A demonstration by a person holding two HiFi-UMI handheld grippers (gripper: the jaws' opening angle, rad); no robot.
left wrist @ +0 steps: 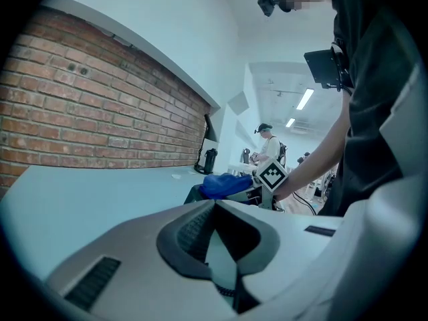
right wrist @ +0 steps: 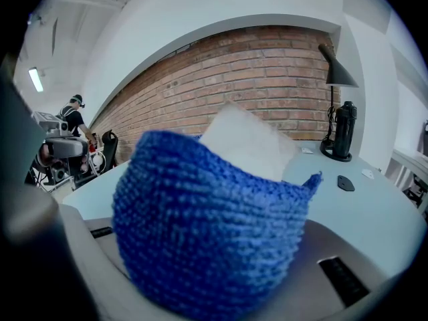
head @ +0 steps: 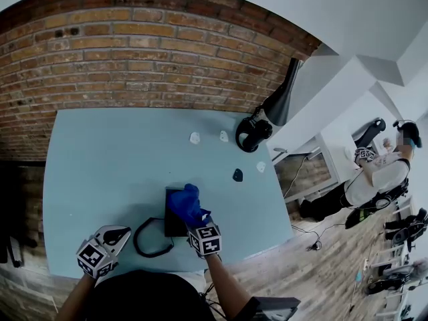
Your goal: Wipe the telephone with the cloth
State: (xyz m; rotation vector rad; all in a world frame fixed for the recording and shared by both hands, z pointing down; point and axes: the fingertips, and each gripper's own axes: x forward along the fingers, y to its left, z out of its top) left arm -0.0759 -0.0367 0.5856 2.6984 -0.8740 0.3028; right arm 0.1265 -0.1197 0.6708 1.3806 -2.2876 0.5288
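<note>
The right gripper [head: 198, 224] is closed on the blue cloth [right wrist: 207, 239]. The cloth fills the centre of the right gripper view, and the grey fingers [right wrist: 321, 246] are seen at either side beneath it. In the head view, the cloth is pressed on the dark telephone [head: 172, 225], lower centre of the frame, on the light blue table [head: 107, 166].

The left gripper [left wrist: 214, 206] is held at the lower left, apart from the telephone. Its fingers [left wrist: 134, 246] are closed tip to tip, and nothing is gripped.

The coiled cord [head: 148, 238] beside the telephone is shown only in the head view. In the right gripper view, the telephone is hidden by the cloth.
</note>
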